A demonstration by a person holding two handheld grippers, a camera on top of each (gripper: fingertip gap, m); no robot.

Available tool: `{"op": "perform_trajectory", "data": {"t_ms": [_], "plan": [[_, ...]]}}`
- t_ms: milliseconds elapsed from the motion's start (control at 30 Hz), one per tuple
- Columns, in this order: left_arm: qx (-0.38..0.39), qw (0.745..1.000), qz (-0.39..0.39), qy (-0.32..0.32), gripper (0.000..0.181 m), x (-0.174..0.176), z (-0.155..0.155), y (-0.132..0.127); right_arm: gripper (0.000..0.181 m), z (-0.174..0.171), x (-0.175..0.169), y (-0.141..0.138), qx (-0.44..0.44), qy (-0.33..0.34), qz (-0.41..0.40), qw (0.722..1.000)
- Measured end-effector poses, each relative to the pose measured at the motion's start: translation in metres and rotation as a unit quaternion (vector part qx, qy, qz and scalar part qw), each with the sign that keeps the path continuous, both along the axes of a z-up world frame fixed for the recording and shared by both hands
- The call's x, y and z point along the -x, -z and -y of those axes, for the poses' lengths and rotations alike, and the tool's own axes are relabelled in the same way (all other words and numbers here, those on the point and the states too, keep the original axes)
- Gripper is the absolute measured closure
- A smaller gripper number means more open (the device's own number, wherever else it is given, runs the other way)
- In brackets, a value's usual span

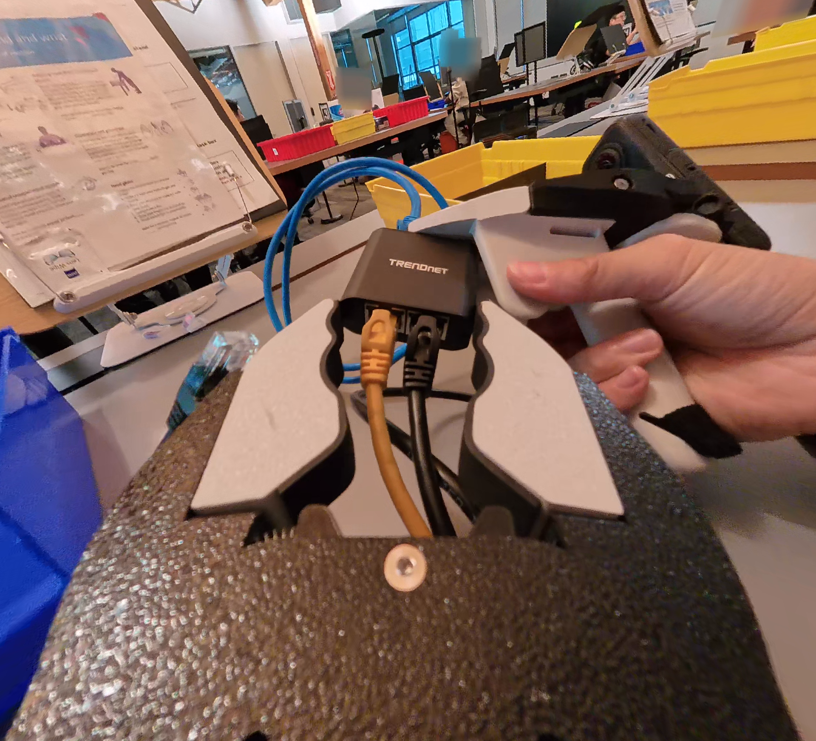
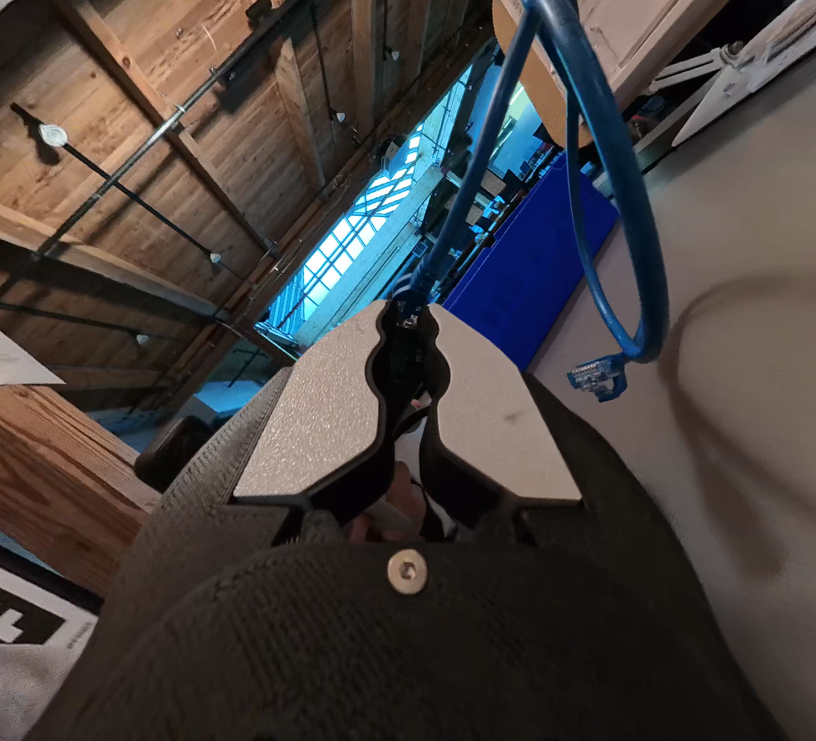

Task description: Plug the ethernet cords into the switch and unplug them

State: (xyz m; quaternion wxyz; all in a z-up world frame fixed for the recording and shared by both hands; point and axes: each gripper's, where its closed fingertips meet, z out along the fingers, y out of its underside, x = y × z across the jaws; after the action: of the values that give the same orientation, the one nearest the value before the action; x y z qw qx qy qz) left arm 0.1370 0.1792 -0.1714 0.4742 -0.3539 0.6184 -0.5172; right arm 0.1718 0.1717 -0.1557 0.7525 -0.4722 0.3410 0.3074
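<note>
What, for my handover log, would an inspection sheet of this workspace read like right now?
Surface: grey table, mostly bare.
Job's things: black switch, with the yellow cord and the black cord plugged into its front.
Clutter: blue bin, yellow bin, instruction sheet on a stand.
Grippers: left tongs open, flanking the two front plugs; right tongs shut on the switch.
Cables: blue cord loops up from the switch; its far plug hangs free.
Surroundings: open office with long tables, red and yellow bins, people at desks, wooden ceiling.
</note>
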Motion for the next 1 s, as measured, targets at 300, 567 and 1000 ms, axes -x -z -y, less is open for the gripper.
{"op": "perform_trajectory", "data": {"t_ms": [300,567,1000], "plan": [[0.034,0.999,-0.019,0.008,0.126,-0.002,0.000,0.002,0.170,0.001,-0.002,0.002,0.014,-0.010,0.043,0.999],[0.019,1.000,-0.012,0.002,0.126,-0.002,0.002,0.002,0.169,0.002,-0.001,-0.001,0.036,-0.005,0.093,0.995],[0.001,1.000,0.012,-0.003,0.126,0.001,-0.003,-0.003,0.171,0.000,0.002,-0.008,0.007,-0.045,0.071,0.996]]}}
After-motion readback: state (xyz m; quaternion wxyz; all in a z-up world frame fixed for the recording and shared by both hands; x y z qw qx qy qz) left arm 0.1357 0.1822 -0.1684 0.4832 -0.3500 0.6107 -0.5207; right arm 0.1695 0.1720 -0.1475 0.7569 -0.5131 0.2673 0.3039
